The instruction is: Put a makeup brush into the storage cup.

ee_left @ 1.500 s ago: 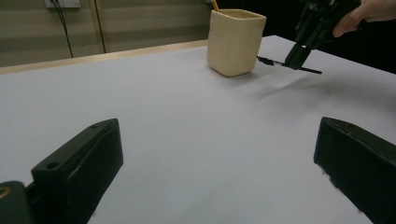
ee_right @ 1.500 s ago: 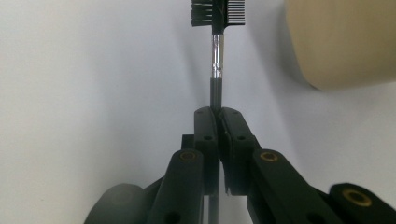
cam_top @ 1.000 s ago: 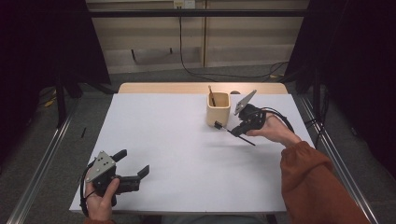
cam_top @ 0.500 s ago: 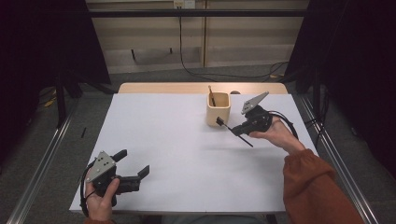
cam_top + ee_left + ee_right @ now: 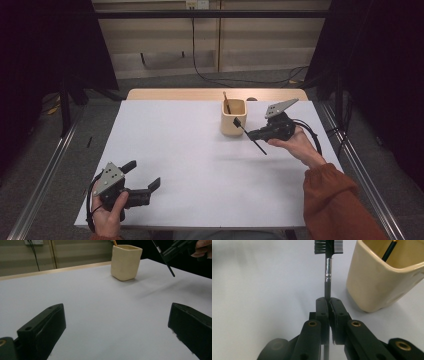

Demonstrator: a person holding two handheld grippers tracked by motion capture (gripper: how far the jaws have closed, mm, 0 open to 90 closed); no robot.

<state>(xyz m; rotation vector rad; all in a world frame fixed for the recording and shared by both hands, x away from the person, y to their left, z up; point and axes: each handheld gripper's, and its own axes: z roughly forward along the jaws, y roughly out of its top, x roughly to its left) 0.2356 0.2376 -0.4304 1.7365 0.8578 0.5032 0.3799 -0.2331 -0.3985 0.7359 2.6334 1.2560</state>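
1. Right gripper point(image 5: 248, 134) pinches a slim black brow brush with comb head point(image 5: 327, 270), raised just beside the cream ceramic square cup point(image 5: 233, 118)
2. Left gripper point(image 5: 142, 176) rests spread on the white table point(image 5: 180, 150); no lettering readable

The right gripper point(image 5: 252, 134) now sits farther right and higher above the bench point(image 5: 190, 150) than before. Its brush point(image 5: 248, 135) has drawn slightly away from the cup point(image 5: 233, 118), tilted.

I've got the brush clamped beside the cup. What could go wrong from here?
The right gripper pinches the thin brush mid-handle, so it may pivot or slip. Its comb head hangs beside the cream cup; catching the rim could tip the cup. The stick inside could block entry.
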